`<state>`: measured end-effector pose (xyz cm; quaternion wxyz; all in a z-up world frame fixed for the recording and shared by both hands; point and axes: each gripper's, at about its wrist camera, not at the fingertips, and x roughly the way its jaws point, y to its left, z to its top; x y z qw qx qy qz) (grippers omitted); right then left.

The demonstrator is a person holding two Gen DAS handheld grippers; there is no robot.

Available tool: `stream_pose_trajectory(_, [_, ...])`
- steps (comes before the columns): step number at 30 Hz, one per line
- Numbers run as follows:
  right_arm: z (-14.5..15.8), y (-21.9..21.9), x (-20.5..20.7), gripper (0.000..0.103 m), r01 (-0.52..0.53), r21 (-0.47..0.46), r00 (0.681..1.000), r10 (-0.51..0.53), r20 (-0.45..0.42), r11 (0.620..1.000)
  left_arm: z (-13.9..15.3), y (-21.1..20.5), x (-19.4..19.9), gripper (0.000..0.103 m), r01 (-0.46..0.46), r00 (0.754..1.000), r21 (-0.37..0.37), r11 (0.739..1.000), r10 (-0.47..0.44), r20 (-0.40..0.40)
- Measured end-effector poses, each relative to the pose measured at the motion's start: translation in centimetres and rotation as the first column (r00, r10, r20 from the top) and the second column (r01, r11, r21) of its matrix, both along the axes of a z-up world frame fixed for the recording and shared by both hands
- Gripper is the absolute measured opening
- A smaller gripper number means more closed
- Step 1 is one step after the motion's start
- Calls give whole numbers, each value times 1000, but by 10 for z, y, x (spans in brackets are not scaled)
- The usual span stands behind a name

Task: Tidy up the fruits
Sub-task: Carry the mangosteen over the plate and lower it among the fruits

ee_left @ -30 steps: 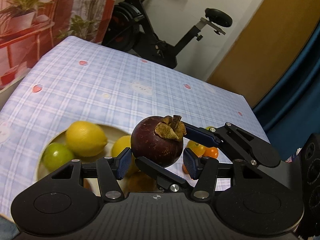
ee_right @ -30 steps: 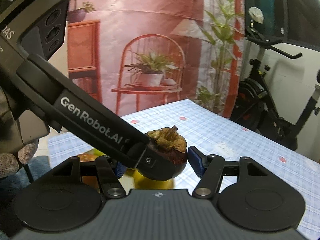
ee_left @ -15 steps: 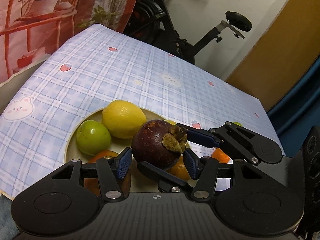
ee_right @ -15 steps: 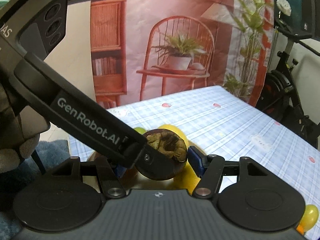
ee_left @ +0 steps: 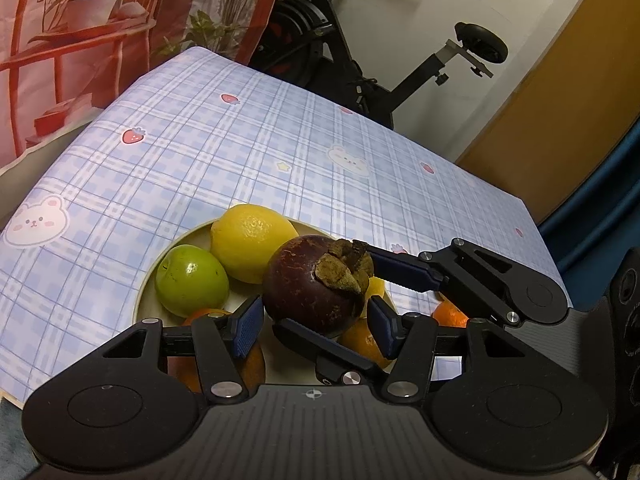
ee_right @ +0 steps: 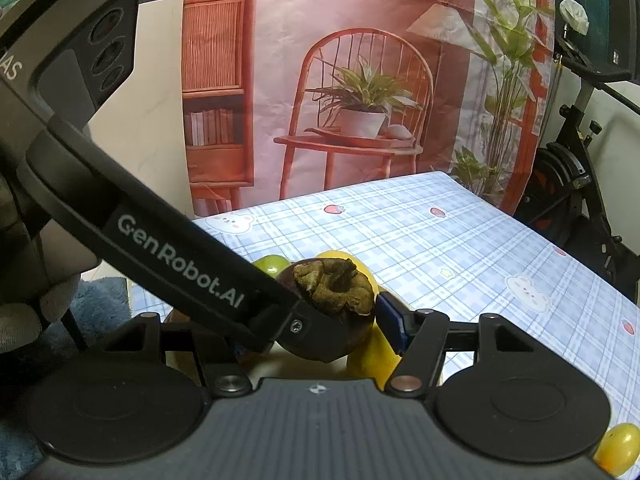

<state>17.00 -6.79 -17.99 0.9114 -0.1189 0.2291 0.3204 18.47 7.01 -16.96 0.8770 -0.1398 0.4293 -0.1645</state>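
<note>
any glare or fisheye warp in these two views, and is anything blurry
Left wrist view: sharp throughout, a small glare spot on the green fruit, the tablecloth checks bowed by the fisheye. Right wrist view: the mangosteen is crisp, the foreground dim, the table edge curved.

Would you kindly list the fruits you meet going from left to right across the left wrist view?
Green apple → lemon → mangosteen → small orange fruit at the right gripper's finger.
</note>
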Motion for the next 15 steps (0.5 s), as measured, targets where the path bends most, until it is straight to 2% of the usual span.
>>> stream_pose_trajectory(11, [-5, -2, -3, 65, -13, 5, 1000, 13, -10, 1000, 2, 3, -7, 62, 4, 1000, -14, 1000, -4, 12])
stream_pose_trajectory(15, [-7, -2, -4, 65, -16, 8, 1000, 17, -11, 1000, 3, 1, -9, 62, 11, 1000, 2, 1000, -11, 27])
